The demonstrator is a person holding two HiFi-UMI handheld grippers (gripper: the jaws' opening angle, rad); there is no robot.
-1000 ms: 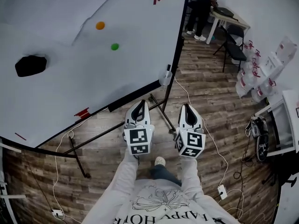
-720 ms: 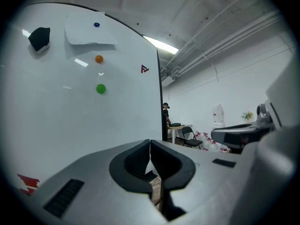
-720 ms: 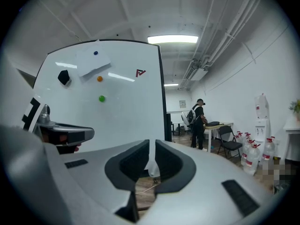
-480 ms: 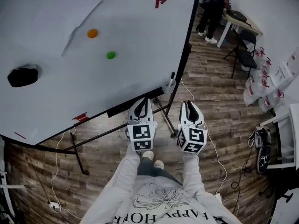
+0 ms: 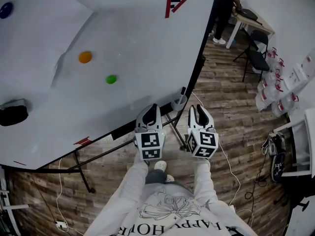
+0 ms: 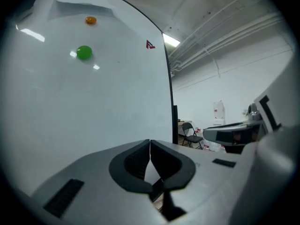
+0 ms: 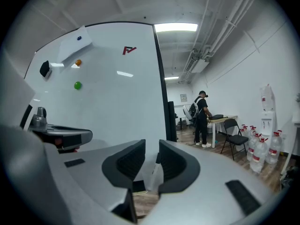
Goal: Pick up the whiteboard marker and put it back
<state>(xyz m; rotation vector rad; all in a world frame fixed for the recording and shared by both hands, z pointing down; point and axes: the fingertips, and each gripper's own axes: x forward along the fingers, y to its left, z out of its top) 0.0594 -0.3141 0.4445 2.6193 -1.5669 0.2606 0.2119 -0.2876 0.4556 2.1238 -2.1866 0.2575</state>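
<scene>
A black whiteboard marker [image 5: 183,91] stands upright in a small clear cup [image 5: 178,103] fixed at the lower right corner of the whiteboard [image 5: 123,43]. My right gripper [image 5: 198,108] hovers just right of the cup. Its jaws are opening, with nothing between the pads. Through that gap in the right gripper view [image 7: 152,144] the cup [image 7: 154,176] shows a short way ahead. My left gripper [image 5: 151,107] is shut and empty, left of the cup and facing the board. Its pads meet in the left gripper view [image 6: 150,142].
Orange [image 5: 85,57], green [image 5: 111,79] and blue [image 5: 6,10] magnets and a black eraser [image 5: 12,114] sit on the board. The stand's legs [image 5: 170,119] and cables [image 5: 226,156] cross the wood floor. A person [image 5: 229,4], a chair [image 5: 253,55] and water bottles [image 5: 283,82] are at the back right.
Both grippers have moved forward toward the board's lower right corner and the cup. The right gripper's jaws, shut a second ago, now stand apart.
</scene>
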